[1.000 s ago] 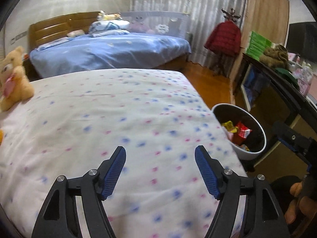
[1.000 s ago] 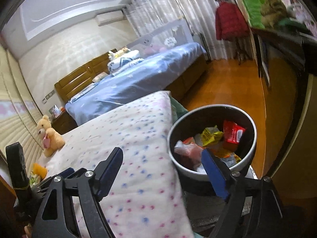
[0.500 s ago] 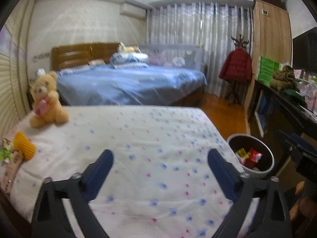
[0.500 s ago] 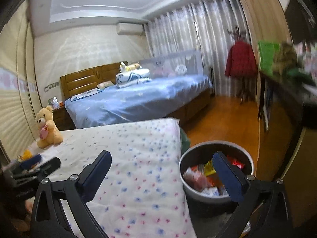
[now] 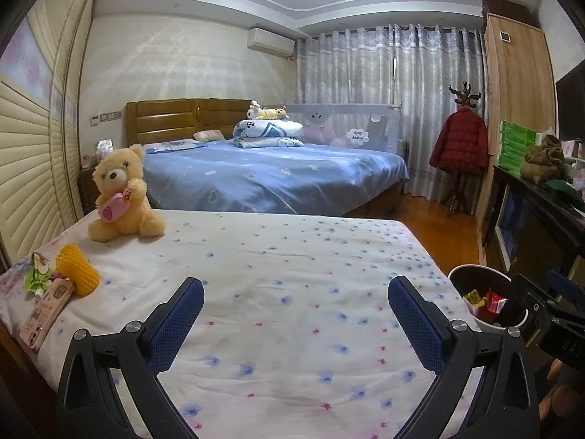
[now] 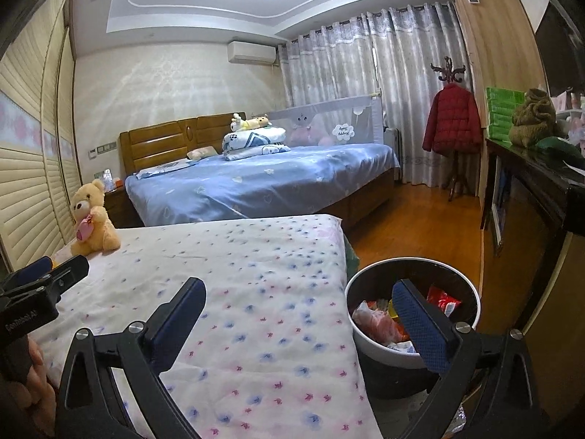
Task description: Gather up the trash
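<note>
Trash [image 5: 62, 278] sits beside the bear [image 5: 122, 192]; bin [image 6: 413, 307] waits off the bed's [image 5: 292, 292] edge for drops. Both grippers [image 5: 294, 309] [image 6: 298, 309] hover, fingers wide, empty.

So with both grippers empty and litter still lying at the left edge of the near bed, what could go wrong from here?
1. The yellow foam sleeve, green wrapper and pink box lie bunched together, so the open left gripper might pinch two at once or drop one.
2. The teddy bear sits just behind them and could get nudged or mistaken for trash.
3. The bin stands off the bed's opposite side, so a light wrapper may slip during the carry across.
</note>
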Action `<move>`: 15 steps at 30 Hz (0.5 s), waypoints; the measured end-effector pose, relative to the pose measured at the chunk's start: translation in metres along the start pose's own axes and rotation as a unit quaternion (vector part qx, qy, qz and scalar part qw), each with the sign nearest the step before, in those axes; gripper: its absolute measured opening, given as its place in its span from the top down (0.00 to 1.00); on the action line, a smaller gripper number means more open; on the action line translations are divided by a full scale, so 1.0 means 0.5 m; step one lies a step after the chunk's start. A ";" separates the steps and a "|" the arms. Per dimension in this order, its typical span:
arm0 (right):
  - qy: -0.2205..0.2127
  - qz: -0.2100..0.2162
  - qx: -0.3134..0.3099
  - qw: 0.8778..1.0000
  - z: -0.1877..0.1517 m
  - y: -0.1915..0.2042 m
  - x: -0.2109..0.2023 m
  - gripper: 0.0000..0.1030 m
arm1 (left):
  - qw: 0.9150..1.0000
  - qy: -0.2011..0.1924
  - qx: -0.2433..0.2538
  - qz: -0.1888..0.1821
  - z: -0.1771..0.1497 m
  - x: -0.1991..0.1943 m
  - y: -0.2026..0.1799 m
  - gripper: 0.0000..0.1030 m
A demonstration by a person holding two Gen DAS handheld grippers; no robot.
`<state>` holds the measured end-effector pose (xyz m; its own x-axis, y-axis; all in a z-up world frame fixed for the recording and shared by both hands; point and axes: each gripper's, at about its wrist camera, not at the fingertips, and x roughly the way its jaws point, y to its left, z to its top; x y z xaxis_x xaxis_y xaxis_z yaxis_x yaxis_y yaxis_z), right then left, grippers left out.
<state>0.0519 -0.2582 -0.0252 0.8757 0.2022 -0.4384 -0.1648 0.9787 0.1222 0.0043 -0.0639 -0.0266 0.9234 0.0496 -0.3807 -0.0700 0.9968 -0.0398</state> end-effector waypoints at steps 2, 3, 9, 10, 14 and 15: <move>0.000 0.000 0.002 1.000 -0.001 -0.001 -0.001 0.01 | 1.000 -0.002 0.004 0.004 0.000 0.002 -0.001 0.01; -0.001 0.000 0.004 1.000 -0.001 -0.001 -0.001 0.00 | 1.000 -0.005 0.006 0.005 -0.001 0.000 -0.003 0.01; -0.003 0.001 0.009 1.000 -0.003 -0.002 -0.007 0.00 | 1.000 -0.005 0.010 0.001 -0.004 0.000 -0.004 0.01; -0.003 0.001 0.009 1.000 -0.002 -0.002 -0.007 0.00 | 1.000 -0.005 0.011 0.000 -0.005 -0.001 -0.003 0.01; -0.003 0.001 0.009 1.000 -0.002 -0.002 -0.008 0.00 | 1.000 -0.005 0.011 -0.002 -0.005 -0.003 -0.003 0.01; -0.003 0.002 0.008 1.000 -0.002 -0.002 -0.008 0.00 | 1.000 -0.004 0.012 -0.002 -0.005 -0.001 -0.004 0.01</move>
<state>0.0480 -0.2601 -0.0247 0.8776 0.2055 -0.4330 -0.1603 0.9772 0.1389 0.0029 -0.0663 -0.0287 0.9264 0.0450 -0.3738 -0.0566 0.9982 -0.0199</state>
